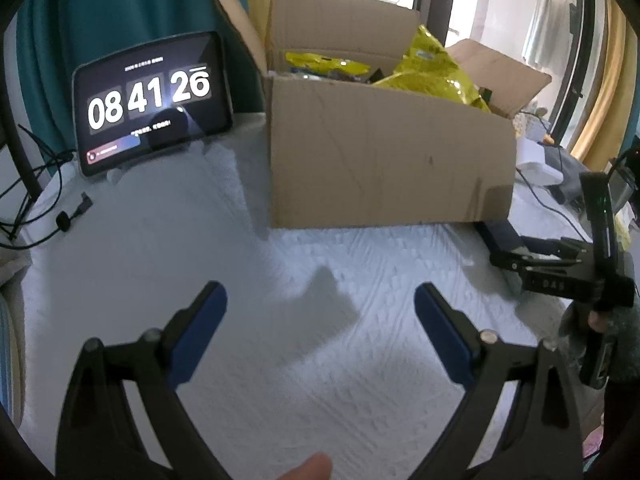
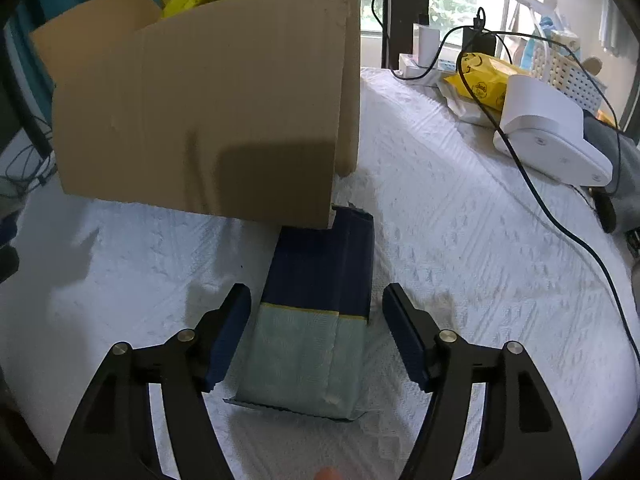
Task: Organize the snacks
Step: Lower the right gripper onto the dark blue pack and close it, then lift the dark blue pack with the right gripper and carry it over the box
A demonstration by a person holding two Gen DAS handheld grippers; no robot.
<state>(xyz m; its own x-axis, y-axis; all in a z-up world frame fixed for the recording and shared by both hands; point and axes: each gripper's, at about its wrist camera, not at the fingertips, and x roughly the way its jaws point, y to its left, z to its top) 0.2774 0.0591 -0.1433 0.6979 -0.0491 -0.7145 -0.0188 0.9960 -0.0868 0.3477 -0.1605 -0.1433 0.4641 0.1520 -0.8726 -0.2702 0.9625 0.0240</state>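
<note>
An open cardboard box (image 1: 384, 152) stands on the white cloth, with yellow snack bags (image 1: 436, 68) sticking out of it. It also shows in the right wrist view (image 2: 208, 112). A dark blue and pale green snack packet (image 2: 316, 320) lies flat on the cloth at the box's near corner. My right gripper (image 2: 316, 312) is open, with its fingers on either side of the packet, not touching it. My left gripper (image 1: 320, 300) is open and empty over bare cloth in front of the box. The right gripper also shows at the right of the left wrist view (image 1: 516, 252).
A tablet clock (image 1: 152, 100) leans at the back left with cables (image 1: 48, 184) beside it. To the right lie a white device (image 2: 548, 136), a black cable (image 2: 540, 200), a yellow packet (image 2: 484, 80) and a white basket (image 2: 568, 72).
</note>
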